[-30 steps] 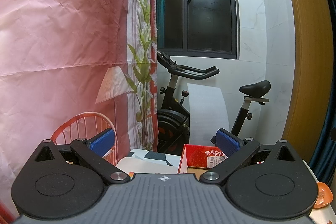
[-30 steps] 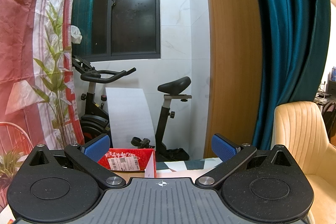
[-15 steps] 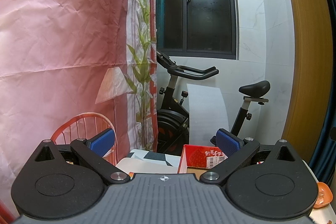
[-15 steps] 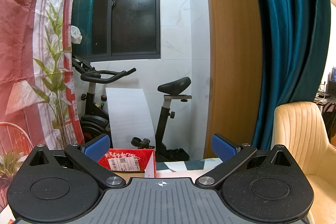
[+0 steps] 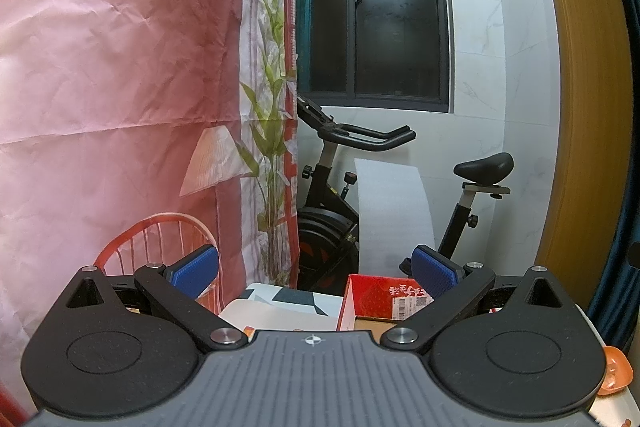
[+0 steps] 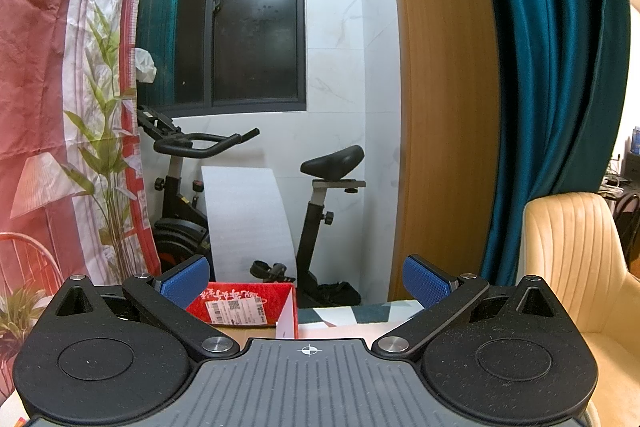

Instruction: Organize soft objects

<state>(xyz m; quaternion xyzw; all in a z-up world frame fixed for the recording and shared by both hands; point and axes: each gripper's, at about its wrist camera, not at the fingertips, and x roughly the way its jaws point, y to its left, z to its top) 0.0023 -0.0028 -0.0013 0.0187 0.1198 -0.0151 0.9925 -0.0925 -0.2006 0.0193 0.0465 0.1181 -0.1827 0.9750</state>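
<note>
My left gripper point(image 5: 316, 273) is open, its blue pads wide apart and nothing between them. My right gripper point(image 6: 306, 279) is open too and holds nothing. Both are held level, high above the table. A red cardboard box point(image 5: 384, 301) with a white barcode label stands open at the table's far edge, low between the left fingers and below the right gripper's left pad, the red box point(image 6: 240, 305). No soft object shows in either view; the gripper bodies hide most of the tabletop.
A pink printed backdrop sheet point(image 5: 120, 107) hangs at the left. Behind the table stand an exercise bike point(image 6: 224, 203) and a white foam sheet point(image 6: 248, 219). A beige chair point(image 6: 576, 259) is at the right, an orange dish point(image 5: 614, 373) at the table's right edge.
</note>
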